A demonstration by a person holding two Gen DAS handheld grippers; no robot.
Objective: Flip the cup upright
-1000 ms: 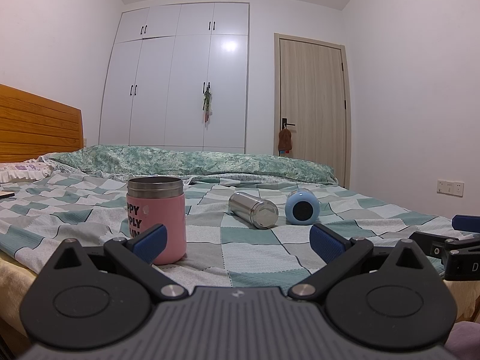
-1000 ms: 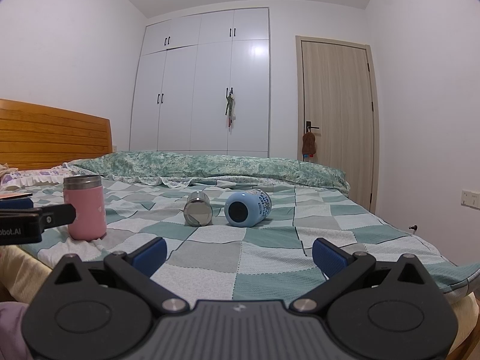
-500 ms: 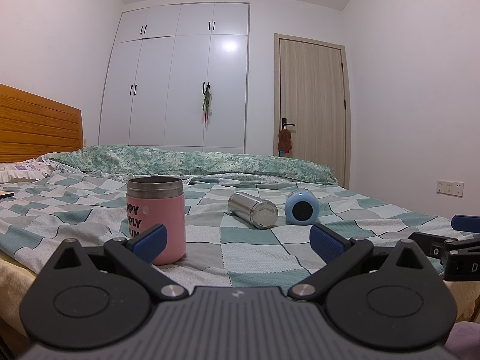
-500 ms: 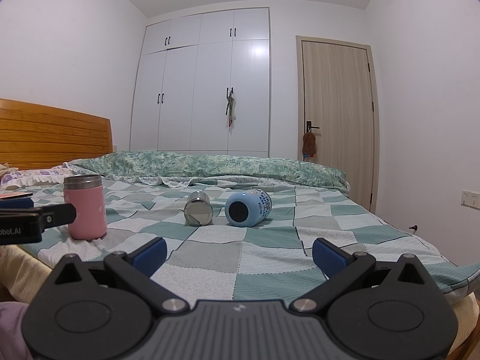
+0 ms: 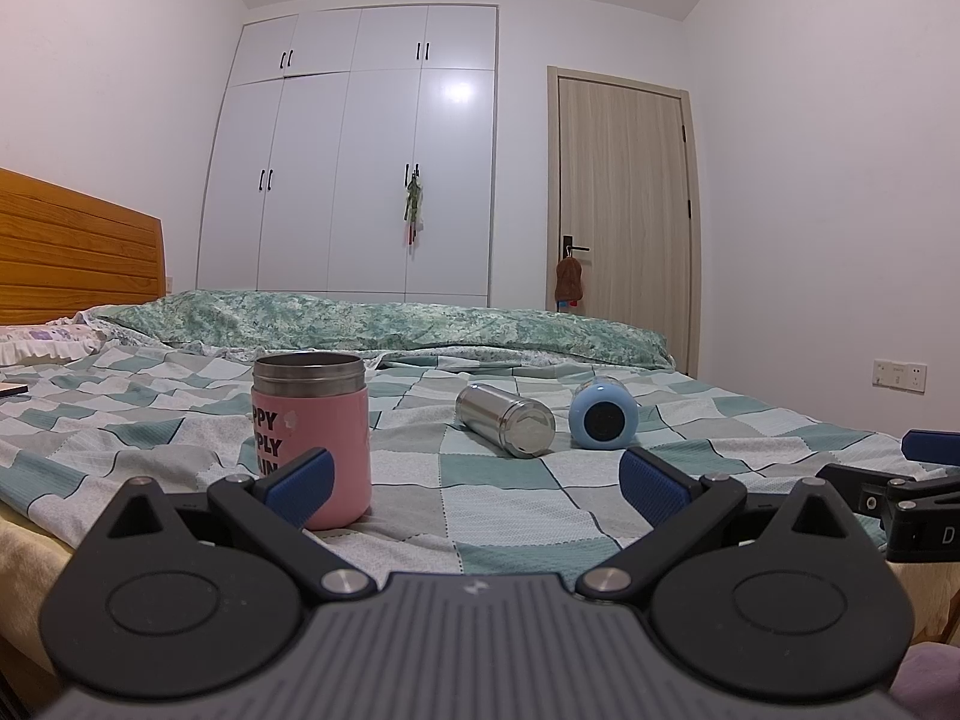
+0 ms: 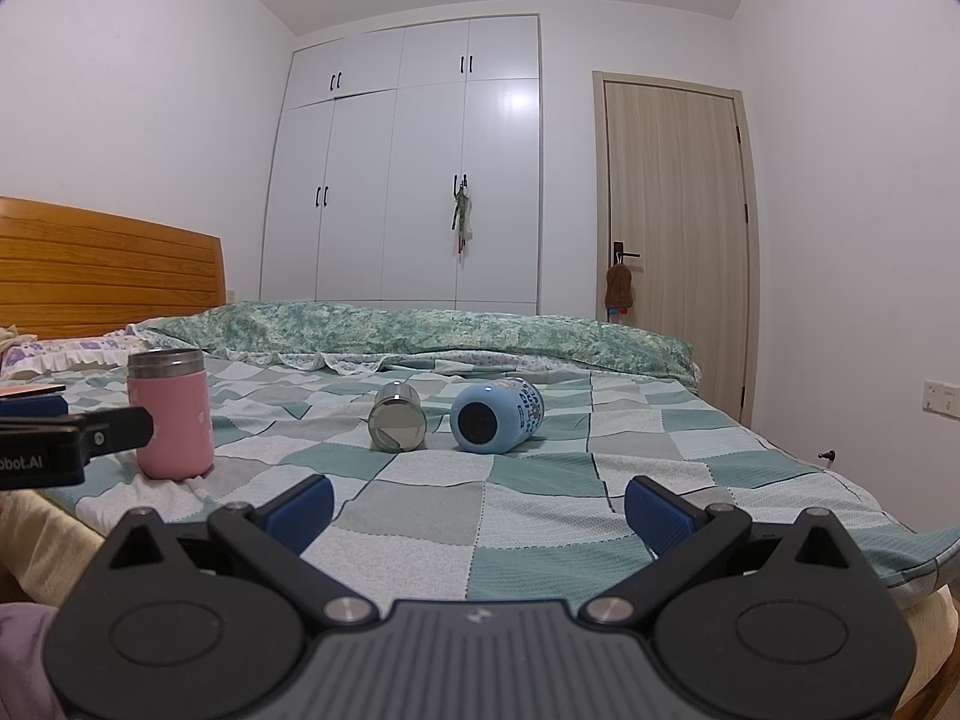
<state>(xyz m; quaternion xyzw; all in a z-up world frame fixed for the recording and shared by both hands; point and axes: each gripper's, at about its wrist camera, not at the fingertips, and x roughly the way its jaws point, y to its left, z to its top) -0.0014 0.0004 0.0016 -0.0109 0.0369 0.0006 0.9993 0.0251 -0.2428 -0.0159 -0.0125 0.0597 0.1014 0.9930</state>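
A bed (image 5: 510, 498) with a green and grey checked cover fills the near part of the room, a rolled green quilt (image 5: 384, 324) along its far edge. A slatted wooden headboard (image 5: 72, 252) stands at the left. On the far wall are a white wardrobe (image 5: 360, 150) with black handles and a pale wooden door (image 5: 624, 204). Walls are plain white; a socket (image 5: 898, 373) sits on the right wall.

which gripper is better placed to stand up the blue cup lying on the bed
Right, probably. The blue cup lies almost straight ahead of the open right gripper, while from the left gripper it sits off to the right.
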